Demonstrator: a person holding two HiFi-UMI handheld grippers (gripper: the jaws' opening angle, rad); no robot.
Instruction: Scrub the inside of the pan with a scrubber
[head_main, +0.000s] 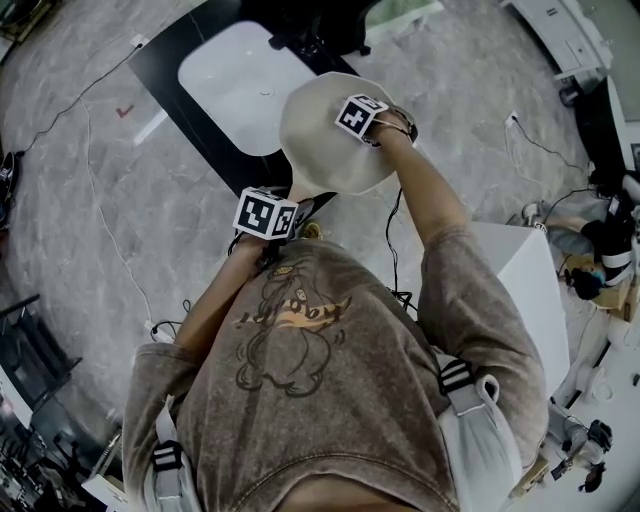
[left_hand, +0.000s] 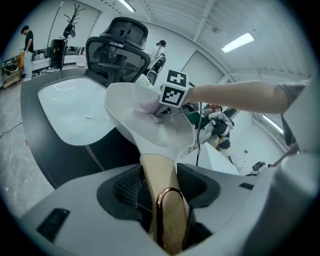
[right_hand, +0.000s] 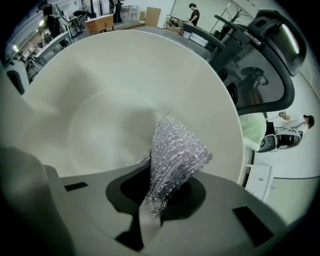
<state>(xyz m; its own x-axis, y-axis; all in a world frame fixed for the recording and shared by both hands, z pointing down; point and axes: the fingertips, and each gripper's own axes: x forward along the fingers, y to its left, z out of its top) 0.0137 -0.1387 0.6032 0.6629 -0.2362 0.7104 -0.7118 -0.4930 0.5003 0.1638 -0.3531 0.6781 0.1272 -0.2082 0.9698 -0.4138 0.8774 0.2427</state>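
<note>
At the far left a white basin (head_main: 235, 85) sat sunk in the dark tabletop (head_main: 165, 70). The pan (head_main: 320, 140) hung in the air just to the near right of it, likely so that anything scrubbed loose would fall by the basin.

The left hand-held gripper (left_hand: 162, 192) had its jaws part-way apart and clamped on the pan's pale handle (left_hand: 157, 172), with a ribbed pad pressing each side. That grip held the pan tilted, its cream inside turned up toward the other arm, seemingly to brace it against the rubbing.

To the right, the right hand-held gripper (right_hand: 157, 197) reached into the bowl. Its jaws were pinched almost together on the narrow tail of the silvery mesh scrubber (right_hand: 175, 150). The bunched head fanned out beyond the jaws and lay on the pan's inner wall toward its right rim. Gripping the tail left the wad free to press flat, so scrubbing looked under way.
</note>
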